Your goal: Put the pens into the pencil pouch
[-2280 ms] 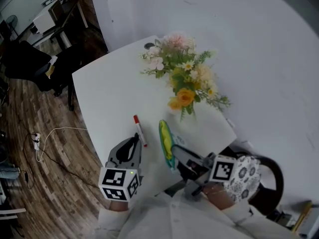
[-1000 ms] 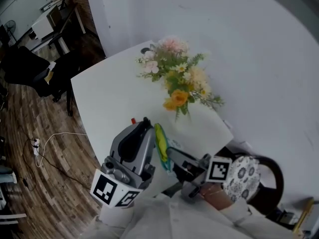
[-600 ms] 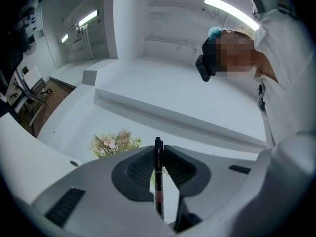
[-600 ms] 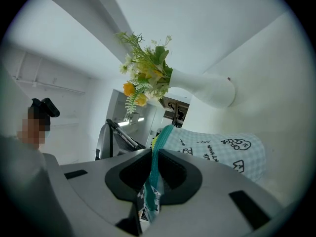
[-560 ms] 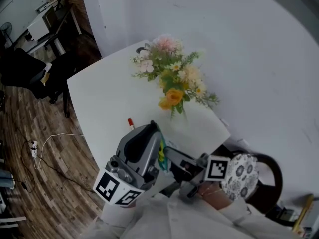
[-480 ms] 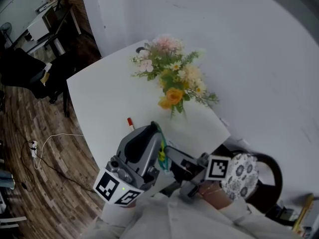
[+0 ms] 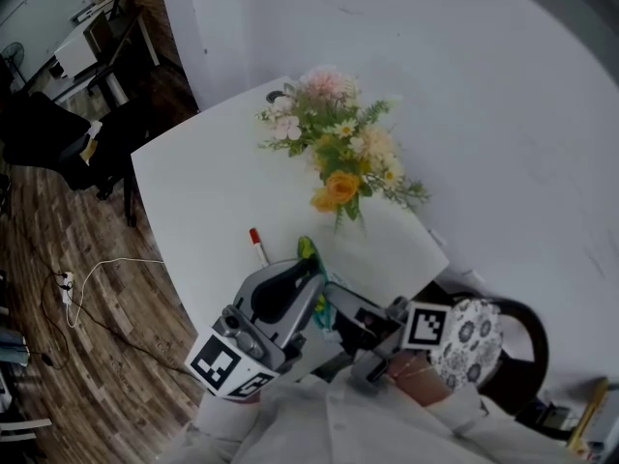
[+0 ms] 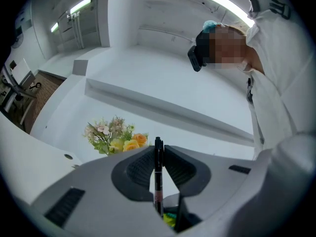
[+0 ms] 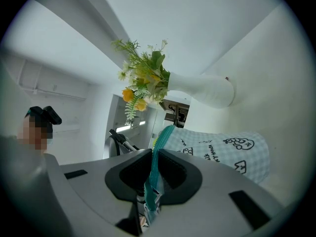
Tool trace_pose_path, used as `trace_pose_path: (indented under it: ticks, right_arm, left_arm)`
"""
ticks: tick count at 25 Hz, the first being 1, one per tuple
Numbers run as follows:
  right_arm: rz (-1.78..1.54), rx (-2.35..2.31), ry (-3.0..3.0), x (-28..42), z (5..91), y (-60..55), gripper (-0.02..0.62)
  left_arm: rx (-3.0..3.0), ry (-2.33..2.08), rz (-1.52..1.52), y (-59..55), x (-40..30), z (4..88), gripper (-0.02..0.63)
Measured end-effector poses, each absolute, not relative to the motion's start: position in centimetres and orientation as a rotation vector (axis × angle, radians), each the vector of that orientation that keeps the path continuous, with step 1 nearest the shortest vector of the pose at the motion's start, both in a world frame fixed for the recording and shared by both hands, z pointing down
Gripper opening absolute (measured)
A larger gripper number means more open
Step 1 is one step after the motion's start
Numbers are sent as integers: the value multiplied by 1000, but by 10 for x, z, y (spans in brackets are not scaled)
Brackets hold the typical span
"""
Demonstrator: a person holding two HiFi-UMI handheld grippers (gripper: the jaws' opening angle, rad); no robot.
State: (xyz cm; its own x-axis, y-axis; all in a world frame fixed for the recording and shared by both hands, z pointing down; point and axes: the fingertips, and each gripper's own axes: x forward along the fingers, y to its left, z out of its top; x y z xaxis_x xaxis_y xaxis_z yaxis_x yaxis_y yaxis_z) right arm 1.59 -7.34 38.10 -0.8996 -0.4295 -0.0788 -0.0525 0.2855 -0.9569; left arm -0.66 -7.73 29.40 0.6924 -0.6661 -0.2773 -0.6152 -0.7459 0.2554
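Left hand-held gripper point(image 8: 158, 150) clamps a black pen point(image 8: 158, 181), its lower end hidden. Right hand-held gripper point(image 9: 154, 154) pinches the zipper edge of the pouch point(image 9: 222, 149), which is mostly covered in head view. Beyond, a red-capped pen point(image 7: 258, 246) lies near the tabletop point(image 7: 203, 191) edge, with open surface left of the flowers point(image 7: 343, 158).

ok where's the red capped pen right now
In the head view the red-capped pen lies on the white table, just beyond the left gripper and left of the pencil pouch.
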Motion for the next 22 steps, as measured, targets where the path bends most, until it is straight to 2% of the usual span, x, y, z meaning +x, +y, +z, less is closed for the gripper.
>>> trace_pose_path:
  ticks: [22]
  right_arm:
    - [-1647,-433,2211,21,383,-80,44]
  left_arm:
    - [2730,-1243,-202,-85,-23,338,60]
